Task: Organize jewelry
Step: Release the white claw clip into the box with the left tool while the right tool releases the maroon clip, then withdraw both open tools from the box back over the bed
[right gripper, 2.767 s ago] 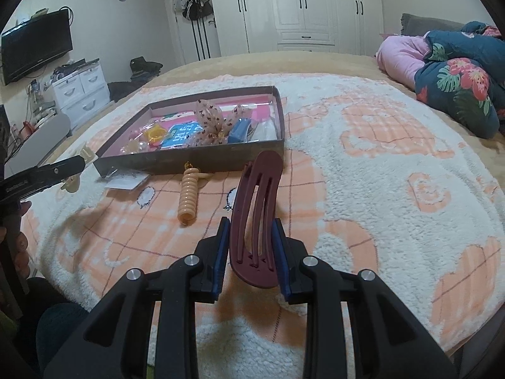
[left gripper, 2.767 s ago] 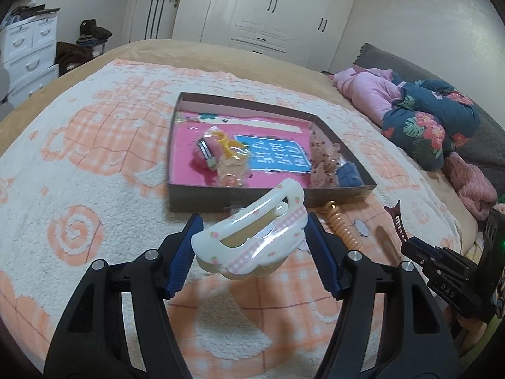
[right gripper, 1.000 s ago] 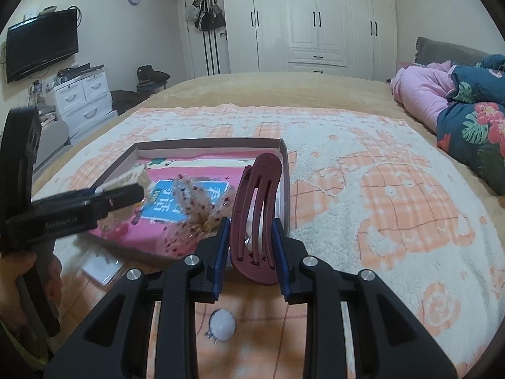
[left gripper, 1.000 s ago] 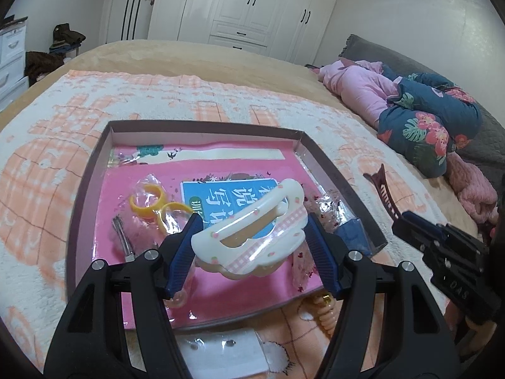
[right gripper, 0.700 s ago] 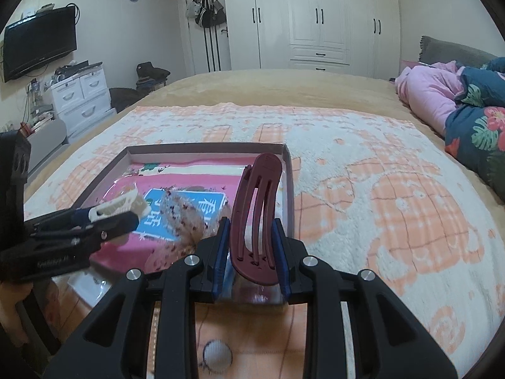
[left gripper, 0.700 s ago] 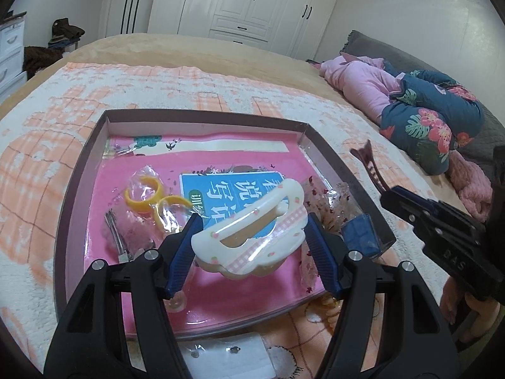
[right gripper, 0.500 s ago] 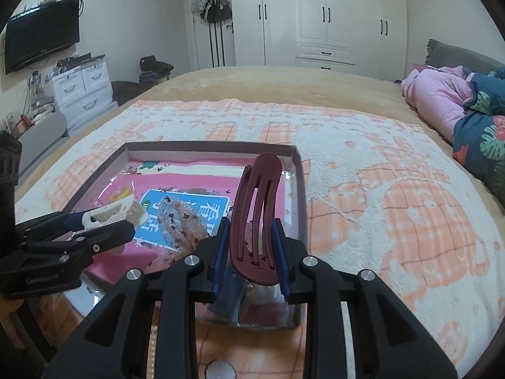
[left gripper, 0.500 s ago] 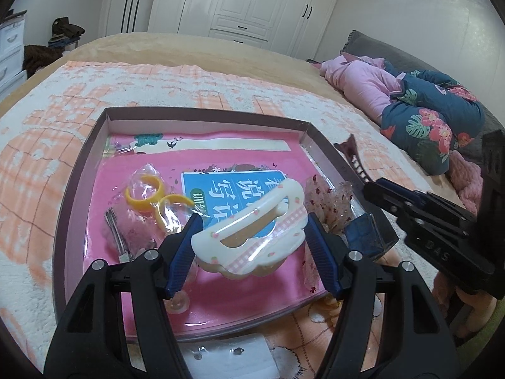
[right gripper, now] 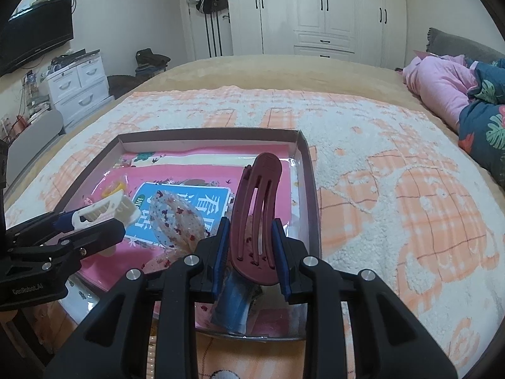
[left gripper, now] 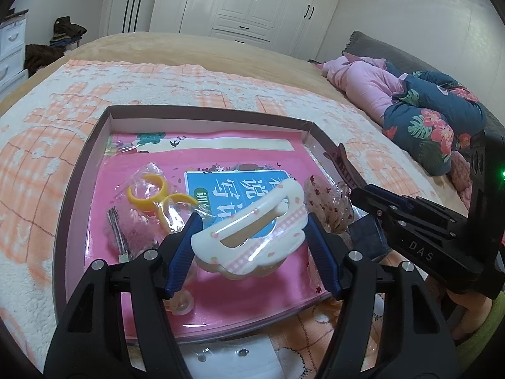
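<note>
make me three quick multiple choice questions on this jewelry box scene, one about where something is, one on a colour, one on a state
1. Where do the yellow rings lie?
A. on the blanket
B. inside the box
C. on the pillow

2. What colour is the clip in the right gripper?
A. dark red
B. green
C. white

3. What state is the left gripper in?
A. wide open, nothing held
B. out of sight
C. closed on the white hair clip

Answers:
1 B, they lie on the pink lining within the box walls.
2 A, the dark red clip stands between the blue pads.
3 C, both pads press the white hair clip.
</note>
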A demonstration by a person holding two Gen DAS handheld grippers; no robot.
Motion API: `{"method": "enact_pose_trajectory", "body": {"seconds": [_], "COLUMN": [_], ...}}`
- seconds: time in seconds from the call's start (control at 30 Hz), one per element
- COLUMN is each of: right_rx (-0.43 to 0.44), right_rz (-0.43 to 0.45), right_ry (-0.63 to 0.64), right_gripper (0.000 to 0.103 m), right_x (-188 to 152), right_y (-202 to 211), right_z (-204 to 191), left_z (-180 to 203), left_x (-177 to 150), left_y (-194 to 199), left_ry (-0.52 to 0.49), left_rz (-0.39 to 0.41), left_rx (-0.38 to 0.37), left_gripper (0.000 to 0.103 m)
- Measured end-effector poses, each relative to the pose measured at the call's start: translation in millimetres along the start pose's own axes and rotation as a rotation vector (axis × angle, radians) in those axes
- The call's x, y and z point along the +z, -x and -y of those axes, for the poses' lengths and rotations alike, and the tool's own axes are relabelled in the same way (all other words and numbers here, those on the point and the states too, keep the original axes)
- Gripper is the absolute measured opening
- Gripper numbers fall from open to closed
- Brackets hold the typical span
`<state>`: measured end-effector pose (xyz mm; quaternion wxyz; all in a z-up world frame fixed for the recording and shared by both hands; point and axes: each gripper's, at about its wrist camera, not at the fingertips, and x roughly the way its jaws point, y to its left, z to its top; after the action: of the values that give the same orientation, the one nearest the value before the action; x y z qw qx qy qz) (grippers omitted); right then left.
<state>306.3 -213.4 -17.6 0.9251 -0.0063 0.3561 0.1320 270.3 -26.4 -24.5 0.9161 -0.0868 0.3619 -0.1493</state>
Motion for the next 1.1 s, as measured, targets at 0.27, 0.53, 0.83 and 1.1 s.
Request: {"method": "enact_pose_trajectory", "body": {"seconds": [0.27,0.53,0.83,1.1], "right_rx": [-0.010,-0.025,-0.032,-0.029], "right_rz": [0.009,0.024,0.042,0.084], "right_ry": [-0.001,-0.030,-0.037,-0.023], "right_gripper": [0.027,0.027,0.027,0.041], "right_x": [-6.4,-13.2,-18.2,-23.7], "right_y": [11.8,29.5,50.7,80.0], "right_z": [2.6,13.7,14.8,6.3], "left_z": [-0.4,3.2,8.3,13.2], "left_x": [0.6,0.4,1.1,-4.0], "left_y": [0.2,3.1,19.1,45.9], "left_ry": [0.004,-0.004,-0.010,-0.023], "left_rz": [0.000,0.005,0.027,0.055], "left_rx": [-0.009,-0.010,-0.003,0.023], "left_gripper": [0.057,0.058,0.064,0.070]}}
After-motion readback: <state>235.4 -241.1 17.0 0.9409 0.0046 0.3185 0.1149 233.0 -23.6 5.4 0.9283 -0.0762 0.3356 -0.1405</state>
